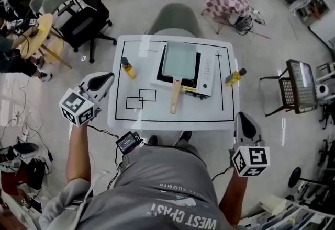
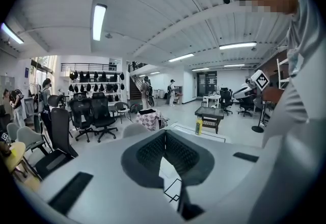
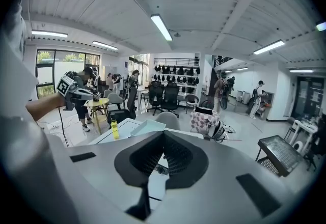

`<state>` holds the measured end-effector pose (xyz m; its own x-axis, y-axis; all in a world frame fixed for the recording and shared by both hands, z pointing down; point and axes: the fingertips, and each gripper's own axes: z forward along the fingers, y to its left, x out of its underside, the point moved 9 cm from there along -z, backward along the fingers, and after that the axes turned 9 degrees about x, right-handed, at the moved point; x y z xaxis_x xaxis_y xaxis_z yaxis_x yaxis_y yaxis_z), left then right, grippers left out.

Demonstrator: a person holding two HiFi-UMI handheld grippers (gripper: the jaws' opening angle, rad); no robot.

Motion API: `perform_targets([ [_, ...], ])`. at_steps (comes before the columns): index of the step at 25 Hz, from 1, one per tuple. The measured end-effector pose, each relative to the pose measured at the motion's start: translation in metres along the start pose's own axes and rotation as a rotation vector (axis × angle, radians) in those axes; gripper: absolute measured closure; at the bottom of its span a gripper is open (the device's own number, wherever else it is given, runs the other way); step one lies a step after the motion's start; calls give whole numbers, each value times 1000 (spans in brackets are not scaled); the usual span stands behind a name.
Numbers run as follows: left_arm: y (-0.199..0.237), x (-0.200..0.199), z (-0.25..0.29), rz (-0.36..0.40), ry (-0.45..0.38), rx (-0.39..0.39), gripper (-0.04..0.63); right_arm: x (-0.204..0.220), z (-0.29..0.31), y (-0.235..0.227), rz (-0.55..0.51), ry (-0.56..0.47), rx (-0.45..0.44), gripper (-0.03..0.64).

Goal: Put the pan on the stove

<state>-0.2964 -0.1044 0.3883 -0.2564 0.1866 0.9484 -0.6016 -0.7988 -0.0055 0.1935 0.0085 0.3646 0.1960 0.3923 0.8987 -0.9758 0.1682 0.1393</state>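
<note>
One white table (image 1: 209, 111) fills the middle of the frame. On it sits one stove (image 1: 207, 72), and the single pan (image 1: 179, 60) already rests on top of it, with its wooden handle (image 1: 174, 96) pointing toward the person. Two yellow bottles flank the stove, a bottle (image 1: 128, 68) at its left and a second bottle (image 1: 235, 77) at its right. There are two claws, both held just outside the table. The left claw (image 1: 104, 78) is at middle left and the right claw (image 1: 242, 119) at lower right, and both are clenched on nothing.
</note>
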Motion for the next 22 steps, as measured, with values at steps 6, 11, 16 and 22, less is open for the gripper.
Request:
perform_targets([
  [6,-22,2,24,-21,-26,128,597,5,2,0,5,6,2,606],
  [11,-25,18,29,1,56,174,597,2,2,0,9,8,3,606],
  [16,-34,45,23,-13,109,202,597,3,3,4,12,15,1,606],
  [22,-1,46,-7,-116,13,84,597,0,7,7,-21,22,21,607],
])
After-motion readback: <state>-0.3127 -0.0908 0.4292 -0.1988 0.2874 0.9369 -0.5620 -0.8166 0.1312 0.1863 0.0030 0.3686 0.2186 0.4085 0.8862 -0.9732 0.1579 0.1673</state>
